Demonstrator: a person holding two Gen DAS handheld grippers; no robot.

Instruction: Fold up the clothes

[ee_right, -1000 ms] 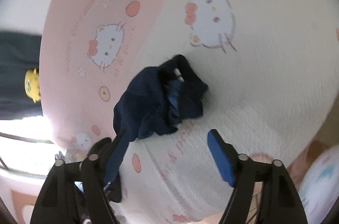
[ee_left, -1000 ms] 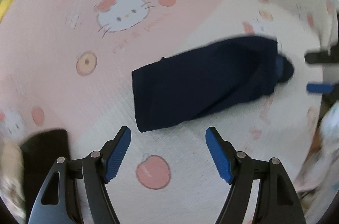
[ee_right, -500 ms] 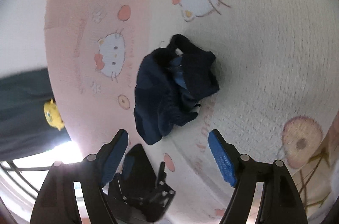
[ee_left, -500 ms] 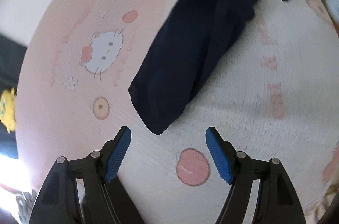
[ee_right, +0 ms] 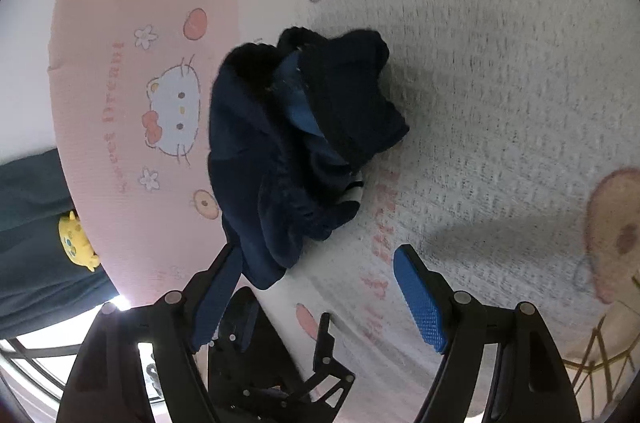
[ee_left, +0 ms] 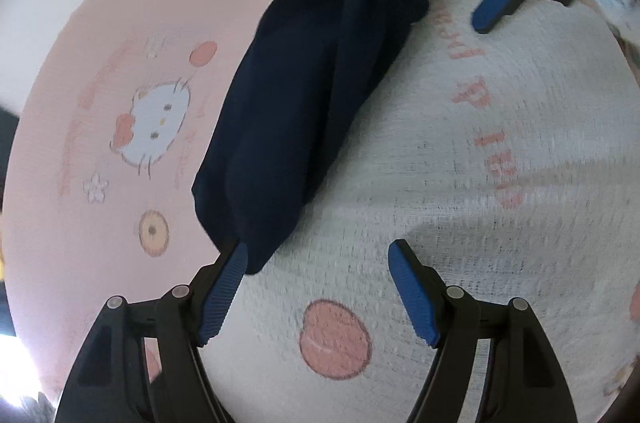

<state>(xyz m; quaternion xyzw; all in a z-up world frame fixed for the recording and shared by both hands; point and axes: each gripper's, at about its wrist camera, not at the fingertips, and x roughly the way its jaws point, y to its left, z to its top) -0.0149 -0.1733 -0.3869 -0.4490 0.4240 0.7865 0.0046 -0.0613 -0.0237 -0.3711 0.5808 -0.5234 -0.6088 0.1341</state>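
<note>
Dark navy cloth garment: soft, matt, fuzzy at bunched end. Pink-and-white printed bedsheet: woven, ribbed, matt. Black plastic left gripper: slight sheen, ridged blue pads.

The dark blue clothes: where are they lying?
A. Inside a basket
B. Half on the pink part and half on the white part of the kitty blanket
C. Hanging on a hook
B: the dark blue clothes lie bunched across the line where the kitty blanket turns from pink to white.
</note>
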